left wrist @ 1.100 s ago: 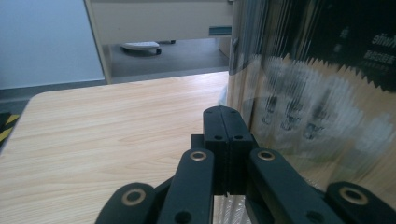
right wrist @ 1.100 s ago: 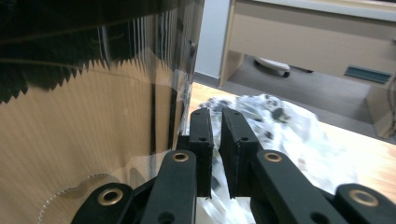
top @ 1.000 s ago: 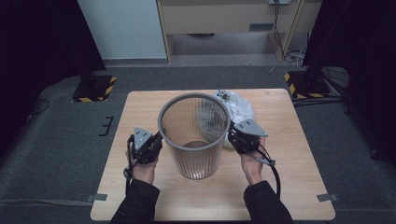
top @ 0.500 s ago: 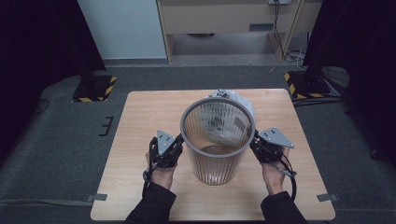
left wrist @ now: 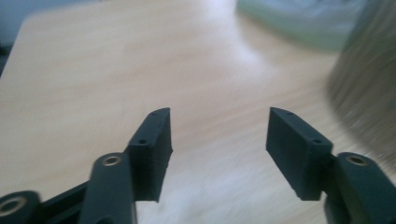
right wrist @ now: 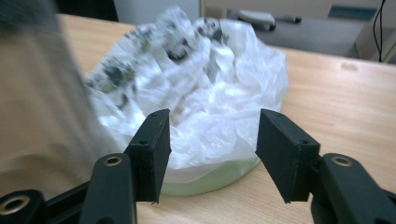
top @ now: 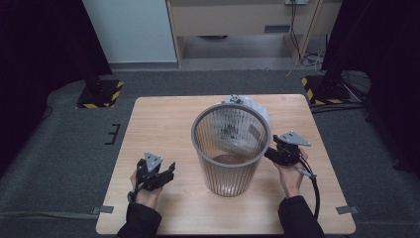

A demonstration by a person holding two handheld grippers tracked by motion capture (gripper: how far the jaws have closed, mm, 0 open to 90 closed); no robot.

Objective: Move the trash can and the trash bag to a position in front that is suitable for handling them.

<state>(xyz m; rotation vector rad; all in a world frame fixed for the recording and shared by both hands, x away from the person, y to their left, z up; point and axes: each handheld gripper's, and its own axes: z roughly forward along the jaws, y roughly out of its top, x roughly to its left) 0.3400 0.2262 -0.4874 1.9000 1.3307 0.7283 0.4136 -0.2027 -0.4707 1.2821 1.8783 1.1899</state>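
A ribbed, see-through wastebasket (top: pixel 218 173) stands upright in the middle of the wooden table (top: pixel 158 124). Behind it lies a crumpled white plastic bag (top: pixel 253 106). My left gripper (top: pixel 171 171) is well to the basket's left, low over the table, and its jaws have just been opening with nothing between them (left wrist: pixel 217 140). The basket's blurred wall (left wrist: pixel 369 93) is at the right of the left gripper view. My right gripper (top: pixel 268 153) is close beside the basket's right wall. Its jaws have just been opening too, on nothing (right wrist: pixel 212 140). The bag (right wrist: pixel 210 84) lies beyond them.
Two stand bases with yellow and black stripes sit on the grey floor, one off the table's far left corner (top: pixel 99 94) and one off its far right corner (top: pixel 322 91). A wooden cabinet (top: pixel 237 20) stands at the back. Bare tabletop stretches left of the basket.
The basket, held at both sides a second ago, went right and down and now stands free. Both grippers opened and let it go; the left one drew away to the left.
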